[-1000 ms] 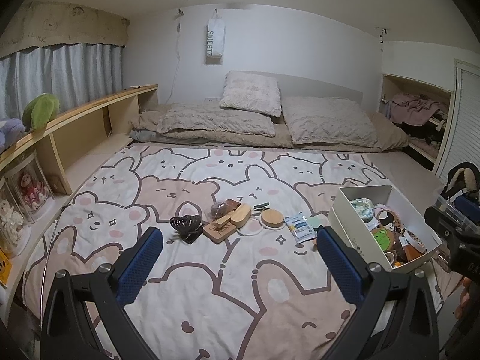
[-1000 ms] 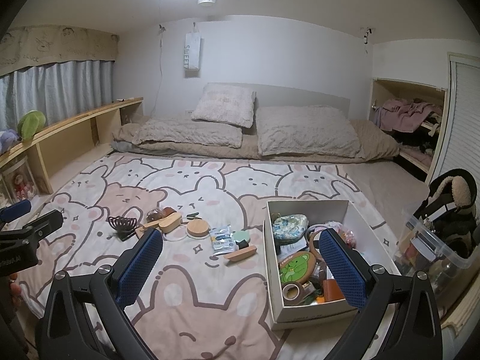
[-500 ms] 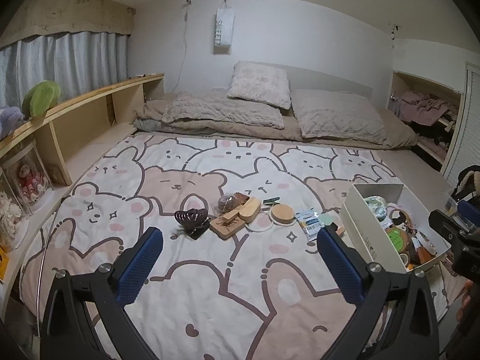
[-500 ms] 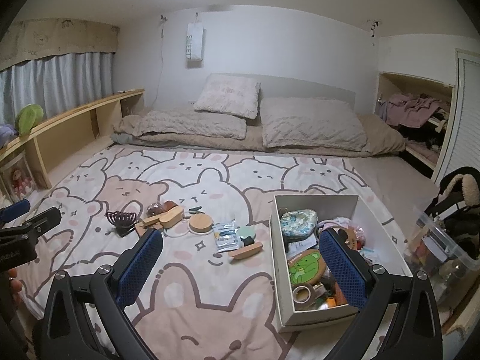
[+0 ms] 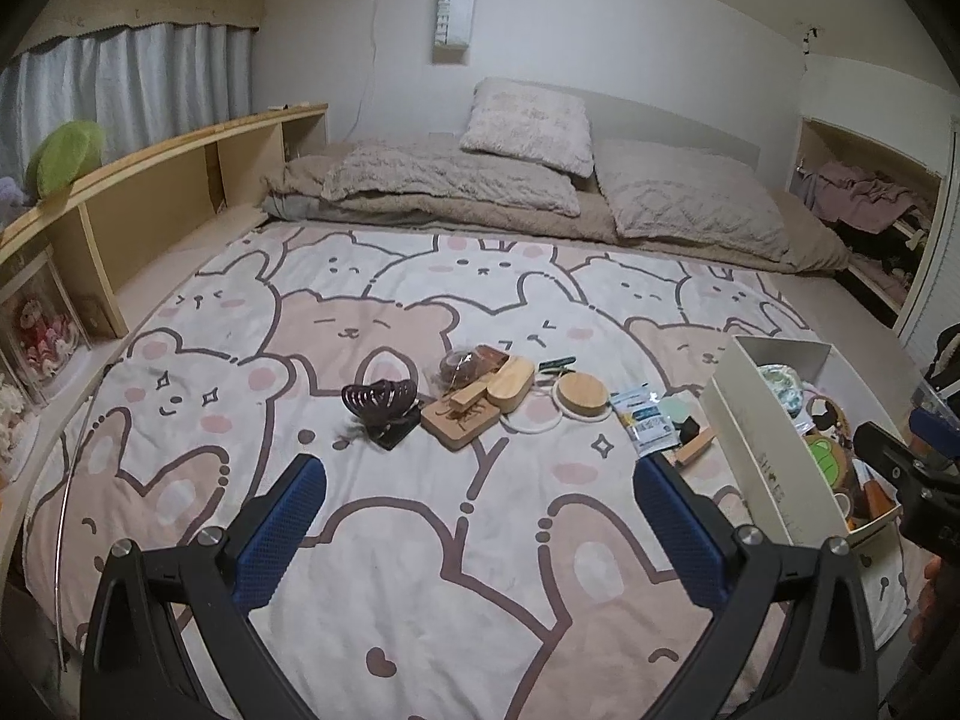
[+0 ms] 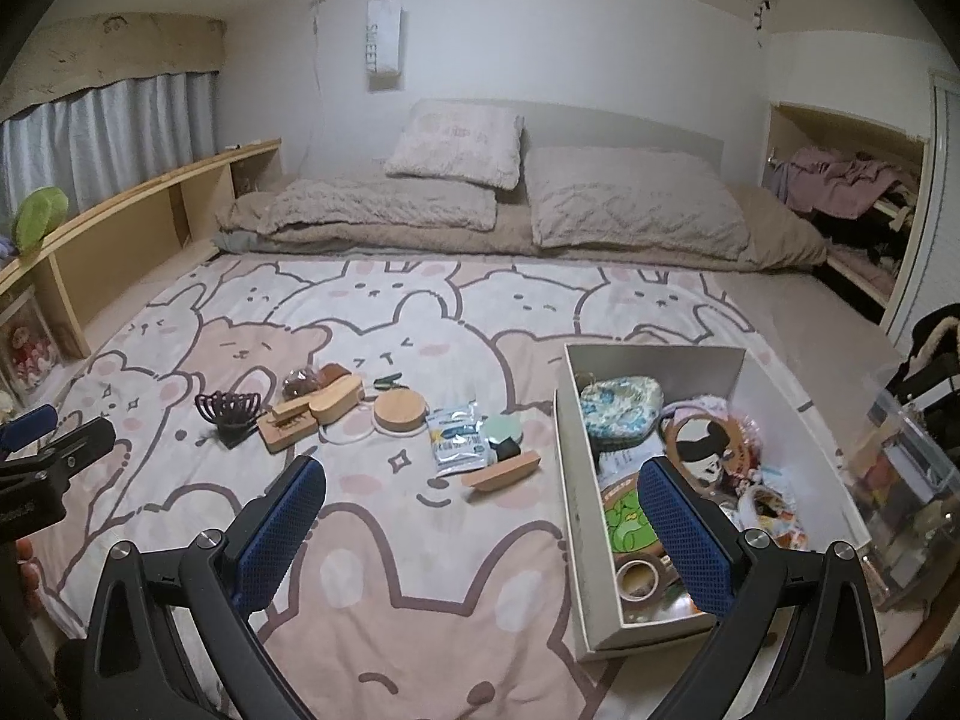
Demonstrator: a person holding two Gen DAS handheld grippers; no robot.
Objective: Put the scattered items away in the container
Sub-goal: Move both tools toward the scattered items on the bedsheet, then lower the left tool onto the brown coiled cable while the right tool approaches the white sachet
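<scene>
White cardboard box [image 6: 573,516], open top, sits on the right side of the cartoon-bear blanket [image 6: 384,594]; already holds a patterned pouch [image 6: 621,405], tape roll [image 6: 637,577], green frog item [image 6: 627,519] and other clutter. Loose items in a row to its left: dark claw hair clip [image 5: 378,399], wooden block piece [image 5: 461,417], oval wooden brush [image 5: 510,383], round wooden lid [image 5: 582,393], foil sachet [image 6: 455,437], mint round compact [image 6: 503,429], small wooden brush [image 6: 503,473] nearest the box. Left gripper [image 5: 480,531] jaws spread, empty, above the blanket in front of the row. Right gripper [image 6: 480,531] also spread, empty, right finger over the box's near end.
</scene>
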